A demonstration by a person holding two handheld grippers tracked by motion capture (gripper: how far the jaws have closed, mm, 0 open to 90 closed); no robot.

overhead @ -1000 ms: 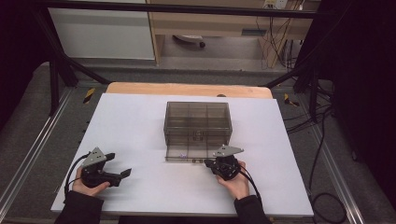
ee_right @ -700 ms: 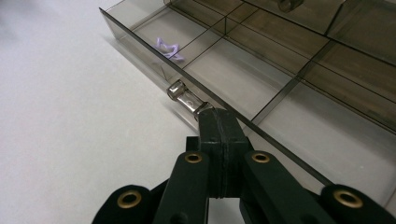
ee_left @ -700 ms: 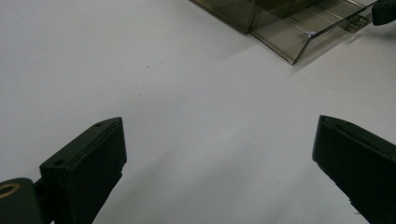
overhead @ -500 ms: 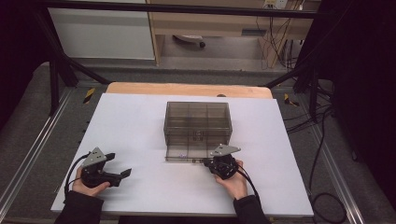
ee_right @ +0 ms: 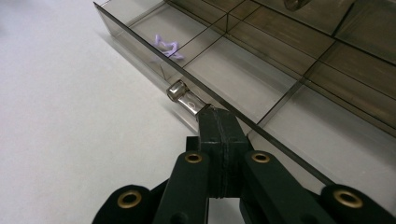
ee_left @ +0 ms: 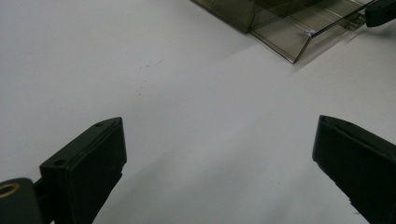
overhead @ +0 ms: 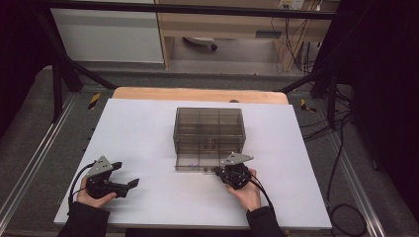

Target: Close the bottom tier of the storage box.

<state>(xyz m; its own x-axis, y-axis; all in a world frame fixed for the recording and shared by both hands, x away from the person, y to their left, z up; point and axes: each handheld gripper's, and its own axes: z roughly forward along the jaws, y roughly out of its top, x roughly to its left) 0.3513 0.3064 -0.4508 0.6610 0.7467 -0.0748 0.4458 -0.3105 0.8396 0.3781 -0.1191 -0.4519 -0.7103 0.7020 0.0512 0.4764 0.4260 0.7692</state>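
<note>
A: Which step is this?
B: Drawer [overhead: 207, 160] work. It sits part-way out of the box [overhead: 209, 129] at mid-table, and the right gripper [ee_right: 205, 114] pinches its handle [ee_right: 183, 97]

A: Next?
B: Likely a straight pull or push along the drawer's line, with bare table [overhead: 148, 128] all round. The left gripper [ee_left: 219, 154] rests spread, well apart
</note>
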